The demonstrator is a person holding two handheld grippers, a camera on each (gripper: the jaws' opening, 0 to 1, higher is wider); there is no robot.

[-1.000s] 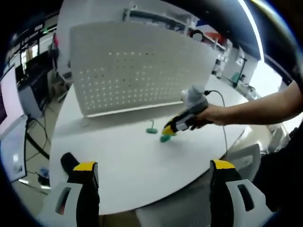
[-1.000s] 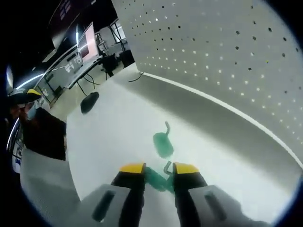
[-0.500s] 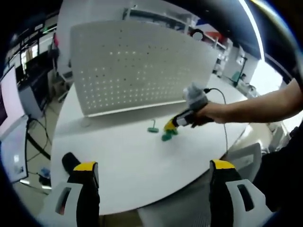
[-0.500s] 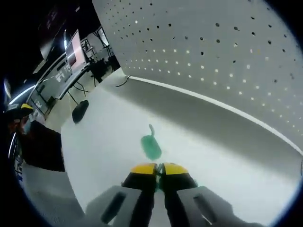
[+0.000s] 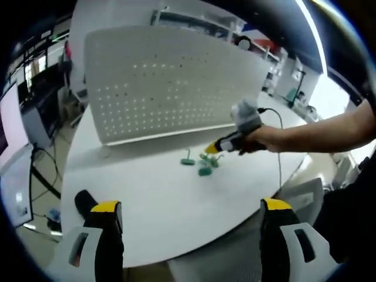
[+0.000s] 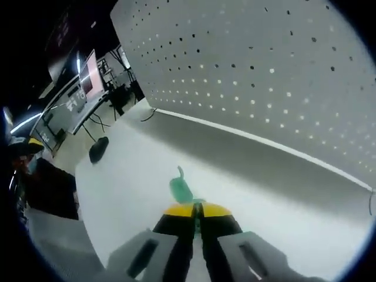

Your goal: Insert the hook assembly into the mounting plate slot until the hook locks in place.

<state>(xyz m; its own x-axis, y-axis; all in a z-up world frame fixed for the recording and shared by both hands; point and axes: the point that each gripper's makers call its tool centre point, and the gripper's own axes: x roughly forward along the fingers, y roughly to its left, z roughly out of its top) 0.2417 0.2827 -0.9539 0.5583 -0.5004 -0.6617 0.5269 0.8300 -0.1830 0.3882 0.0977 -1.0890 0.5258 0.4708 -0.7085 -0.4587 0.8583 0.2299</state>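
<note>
We hold a green hook (image 5: 210, 160) in the right gripper's (image 6: 197, 207) closed fingers, pegboard (image 6: 282, 76) ahead at frame top, left gripper (image 5: 191, 212) fingers wide apart and empty

The perforated mounting plate (image 6: 282, 76) looks matt white, like the smooth table (image 5: 158, 200); the green hooks (image 5: 204, 163) look plastic.

A white round table (image 5: 158, 200) fronts a dim workshop — monitors (image 5: 12, 126), shelving (image 5: 205, 23), a bright ceiling strip (image 5: 311, 35).
</note>
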